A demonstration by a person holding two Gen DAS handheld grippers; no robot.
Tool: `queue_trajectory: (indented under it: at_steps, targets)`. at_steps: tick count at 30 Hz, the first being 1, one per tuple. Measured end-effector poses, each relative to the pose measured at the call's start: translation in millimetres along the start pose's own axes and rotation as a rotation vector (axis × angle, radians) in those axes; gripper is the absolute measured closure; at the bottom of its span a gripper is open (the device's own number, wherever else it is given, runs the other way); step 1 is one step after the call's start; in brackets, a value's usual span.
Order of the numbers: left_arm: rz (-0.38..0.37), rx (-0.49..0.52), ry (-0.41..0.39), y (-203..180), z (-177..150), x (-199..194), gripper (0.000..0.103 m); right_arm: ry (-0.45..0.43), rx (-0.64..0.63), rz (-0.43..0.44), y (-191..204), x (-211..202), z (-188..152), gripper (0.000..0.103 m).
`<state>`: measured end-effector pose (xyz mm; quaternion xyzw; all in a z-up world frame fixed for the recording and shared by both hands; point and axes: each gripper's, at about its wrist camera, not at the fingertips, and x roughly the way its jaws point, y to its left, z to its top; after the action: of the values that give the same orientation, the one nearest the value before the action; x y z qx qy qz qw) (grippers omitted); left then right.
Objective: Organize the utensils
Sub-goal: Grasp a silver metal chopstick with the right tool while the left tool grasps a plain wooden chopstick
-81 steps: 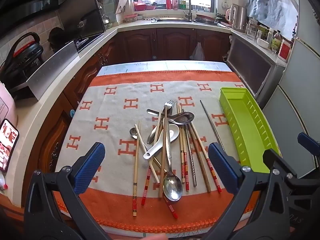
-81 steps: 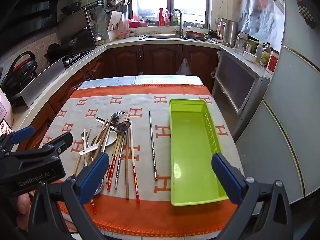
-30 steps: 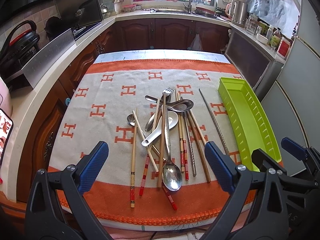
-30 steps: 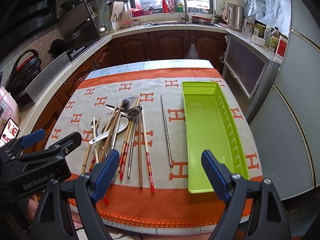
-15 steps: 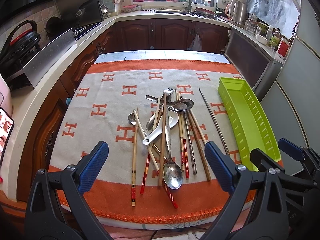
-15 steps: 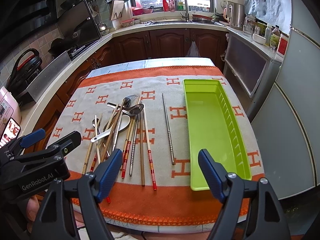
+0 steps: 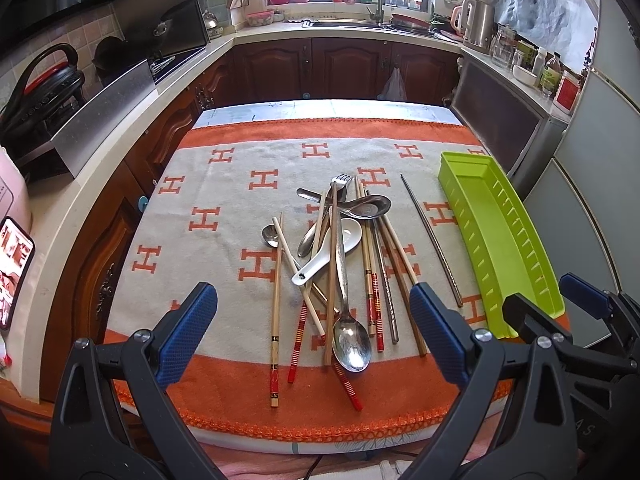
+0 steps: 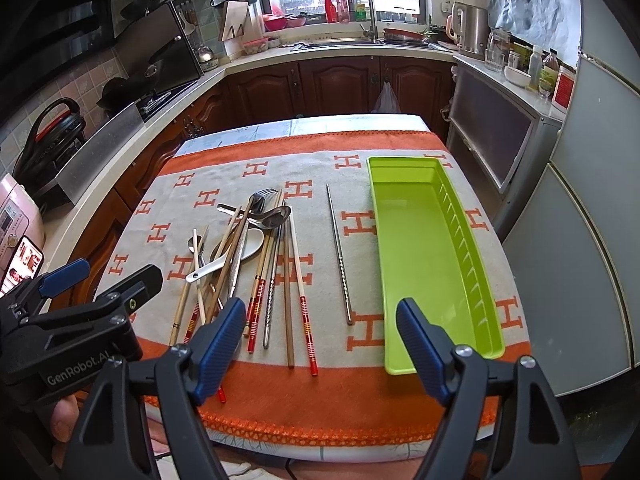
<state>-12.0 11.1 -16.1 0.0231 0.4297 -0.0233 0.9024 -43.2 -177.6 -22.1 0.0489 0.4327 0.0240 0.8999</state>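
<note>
A heap of utensils (image 7: 336, 264) lies mid-table on the orange and grey cloth (image 7: 224, 216): metal spoons, a fork, a white ceramic spoon (image 7: 332, 252) and several wooden and red-banded chopsticks. One metal chopstick (image 8: 339, 254) lies apart, beside an empty lime-green tray (image 8: 420, 248) at the right. My left gripper (image 7: 314, 338) hovers open above the near end of the heap. Over the table's front edge my right gripper (image 8: 320, 346) is open too, between the chopsticks and the tray (image 7: 500, 240). Neither holds anything.
A kitchen counter (image 7: 100, 168) runs along the left with a black cooker, a pink appliance and a phone (image 7: 14, 268). A sink and window are at the back, a kettle (image 8: 472, 28) and jars at the right, and a grey fridge (image 8: 592, 216) close to the table's right edge.
Over the last second nothing has moved apart from the right jaws narrowing slightly. Since the earliest frames both grippers have shifted a little toward the table.
</note>
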Motion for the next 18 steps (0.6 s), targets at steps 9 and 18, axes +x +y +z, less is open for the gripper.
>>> queue_trajectory:
  at_steps: [9, 18]
  targets:
    - [-0.017, -0.008, 0.033, 4, 0, 3, 0.007, 0.018, -0.009, 0.012, 10, -2, -4, 0.033]
    - [-0.008, 0.017, 0.064, 17, 14, 23, 0.007, 0.066, 0.013, 0.054, 2, 14, 12, 0.044]
